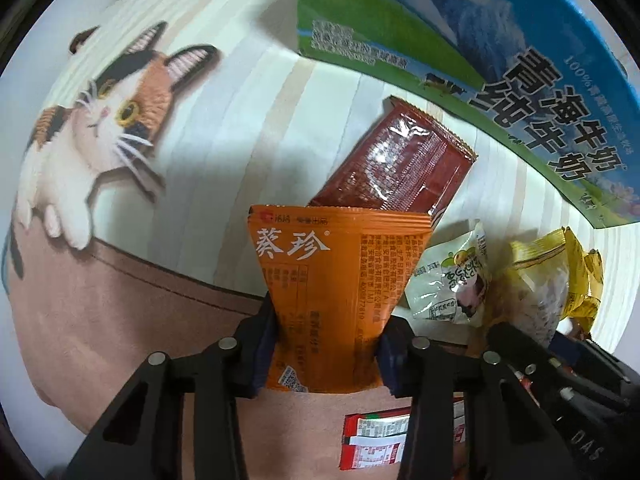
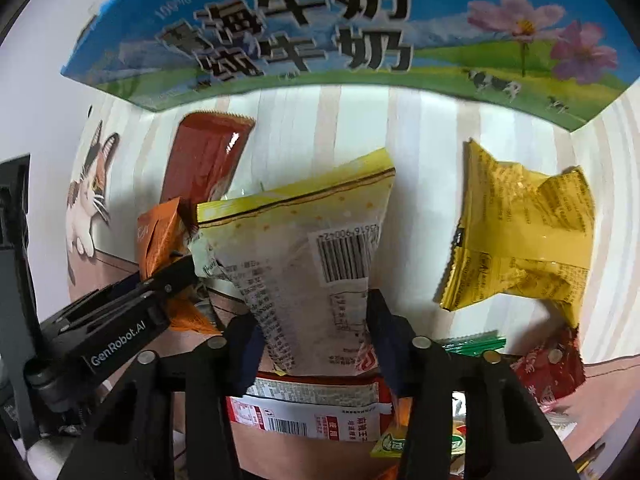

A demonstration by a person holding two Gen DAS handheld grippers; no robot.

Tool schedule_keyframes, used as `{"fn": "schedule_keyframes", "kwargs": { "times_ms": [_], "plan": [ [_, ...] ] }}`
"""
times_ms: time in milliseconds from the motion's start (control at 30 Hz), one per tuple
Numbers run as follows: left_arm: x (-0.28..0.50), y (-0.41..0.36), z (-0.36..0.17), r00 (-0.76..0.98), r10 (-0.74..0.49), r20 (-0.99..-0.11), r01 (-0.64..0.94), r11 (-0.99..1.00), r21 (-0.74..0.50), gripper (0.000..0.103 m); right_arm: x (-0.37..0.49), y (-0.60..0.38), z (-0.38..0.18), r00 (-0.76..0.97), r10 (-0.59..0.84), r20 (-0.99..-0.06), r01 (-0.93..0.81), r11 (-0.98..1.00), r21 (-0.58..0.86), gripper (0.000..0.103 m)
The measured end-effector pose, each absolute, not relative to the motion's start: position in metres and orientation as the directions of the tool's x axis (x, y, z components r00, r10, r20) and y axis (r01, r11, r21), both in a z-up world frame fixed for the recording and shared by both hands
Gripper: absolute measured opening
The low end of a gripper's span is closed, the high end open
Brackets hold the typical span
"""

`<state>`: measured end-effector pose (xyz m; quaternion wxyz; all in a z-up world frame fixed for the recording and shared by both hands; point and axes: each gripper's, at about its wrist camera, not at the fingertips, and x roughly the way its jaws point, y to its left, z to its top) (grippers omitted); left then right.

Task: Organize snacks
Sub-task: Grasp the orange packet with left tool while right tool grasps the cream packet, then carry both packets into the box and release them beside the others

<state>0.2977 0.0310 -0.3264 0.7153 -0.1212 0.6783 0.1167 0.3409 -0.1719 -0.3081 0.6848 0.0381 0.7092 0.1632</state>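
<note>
My left gripper (image 1: 326,344) is shut on the lower half of an orange snack packet (image 1: 332,280), which stands upright between the pads. In the right wrist view my right gripper (image 2: 316,344) is shut on a yellow-and-white packet with a barcode (image 2: 304,248). The left gripper (image 2: 176,276) with its orange packet (image 2: 156,240) sits close to the left of it. A dark red packet (image 1: 400,164) lies flat on the cloth just beyond both. A blue-and-green milk box (image 2: 360,40) stands behind everything.
A crumpled yellow packet (image 2: 520,232) lies to the right, with a red packet (image 2: 552,372) and a green one (image 2: 472,344) below it. A red-and-white packet (image 2: 312,408) lies under my right gripper. A small white-green packet (image 1: 452,280) lies nearby. The cat-print tablecloth (image 1: 120,120) stretches left.
</note>
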Motion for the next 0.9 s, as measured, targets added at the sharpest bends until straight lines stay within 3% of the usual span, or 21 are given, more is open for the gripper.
{"fn": "schedule_keyframes", "kwargs": {
  "times_ms": [300,567,733,900],
  "plan": [
    [0.278,0.005,-0.257,0.132,0.034,-0.991,-0.232,0.973,0.003,0.04,0.341,-0.2,-0.261,-0.018,0.402,-0.916,-0.082,0.912,0.402,0.04],
    [0.287,-0.001,-0.166,0.301,-0.088,-0.949,-0.186,0.971,-0.149,0.04,0.346,-0.212,-0.19,0.078,0.493,-0.866,-0.081,0.869,0.487,0.04],
    [0.353,-0.022,-0.126,0.385,-0.133,-0.913,-0.099,0.978,-0.185,0.04,0.369,-0.233,-0.135,0.166,0.523,-0.836,-0.076,0.852,0.517,0.04],
    [0.414,-0.034,-0.104,0.396,-0.085,-0.914,-0.024,0.994,-0.102,0.04,0.419,-0.25,-0.108,0.25,0.49,-0.835,-0.03,0.866,0.5,0.04]
  ]
}}
